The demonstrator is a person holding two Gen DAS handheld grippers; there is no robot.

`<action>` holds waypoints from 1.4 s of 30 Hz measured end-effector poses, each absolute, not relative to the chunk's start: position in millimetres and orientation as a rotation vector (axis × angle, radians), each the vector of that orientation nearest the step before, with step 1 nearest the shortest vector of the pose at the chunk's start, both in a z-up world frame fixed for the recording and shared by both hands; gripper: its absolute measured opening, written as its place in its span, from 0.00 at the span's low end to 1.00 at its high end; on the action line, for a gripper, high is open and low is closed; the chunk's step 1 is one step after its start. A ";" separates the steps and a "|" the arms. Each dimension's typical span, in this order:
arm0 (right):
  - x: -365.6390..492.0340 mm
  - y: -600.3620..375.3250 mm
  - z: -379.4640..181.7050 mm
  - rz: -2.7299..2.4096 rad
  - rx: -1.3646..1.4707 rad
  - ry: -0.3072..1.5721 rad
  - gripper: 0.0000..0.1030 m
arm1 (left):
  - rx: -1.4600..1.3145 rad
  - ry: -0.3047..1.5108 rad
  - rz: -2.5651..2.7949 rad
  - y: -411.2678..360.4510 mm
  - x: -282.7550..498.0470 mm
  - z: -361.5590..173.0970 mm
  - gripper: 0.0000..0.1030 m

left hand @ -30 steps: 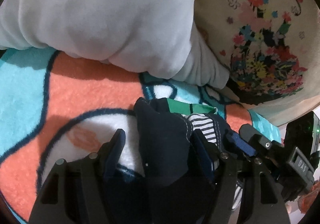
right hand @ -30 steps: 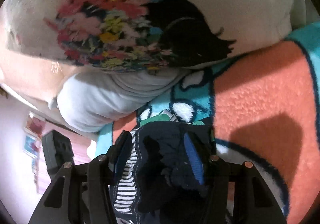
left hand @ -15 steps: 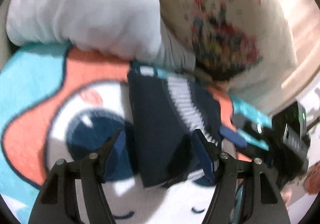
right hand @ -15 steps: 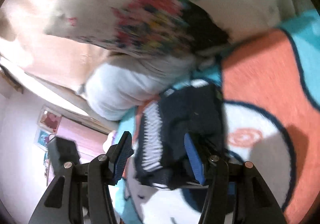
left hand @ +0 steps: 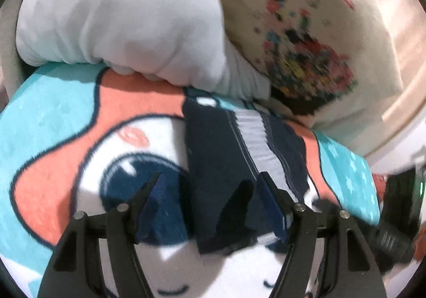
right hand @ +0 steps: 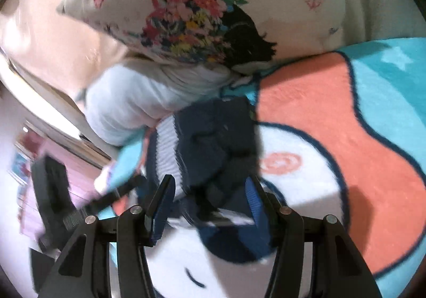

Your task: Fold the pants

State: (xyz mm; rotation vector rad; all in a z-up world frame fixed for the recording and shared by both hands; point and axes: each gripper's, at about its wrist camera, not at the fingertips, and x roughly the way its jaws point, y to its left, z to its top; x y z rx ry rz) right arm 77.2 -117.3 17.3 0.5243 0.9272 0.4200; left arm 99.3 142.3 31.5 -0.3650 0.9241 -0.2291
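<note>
A small pair of dark navy pants (left hand: 229, 164) lies folded into a compact bundle on a bed covered by a fleece blanket (left hand: 66, 117) printed in coral, turquoise and white with a large cartoon eye. A band of fine navy-and-white stripes runs along one side of the bundle. Beyond it, at the far edge of the blanket, sit a pale grey-white pillow (left hand: 119, 21) and a cream cushion (left hand: 306, 39) printed with a flower motif.

In the left wrist view, the left claw (left hand: 213, 199) has its jaws spread apart, one blue pad on each side of the near end of the bundle; no cloth is pinched between them. In the right wrist view, the right claw (right hand: 207, 202) is likewise spread wide, straddling the near edge of the pants (right hand: 213, 143), which look lumpier and more crumpled from this side. Whether either pad brushes the fabric cannot be told, as both views are blurred.

The pants look light, soft and limp, likely a knit or cotton. They would sag and unfold if lifted by a single layer, and should not slip much against the fleece. A sound hold would probably pinch all the layers together at a thick folded edge or at the striped band, where the cloth seems firmest, one claw at each corner. Nothing here appears fragile
</note>
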 end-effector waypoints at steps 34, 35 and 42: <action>-37.6 -102.1 1.7 0.123 0.061 0.885 0.65 | -0.015 0.530 0.070 87.6 -62.0 64.9 0.99; -40.2 -103.3 1.6 0.118 0.068 0.885 0.65 | -0.005 0.525 0.096 86.6 -65.2 66.8 1.00; -45.9 -109.0 0.2 0.089 0.100 0.887 0.67 | -0.003 0.627 0.091 83.9 -66.6 51.6 1.00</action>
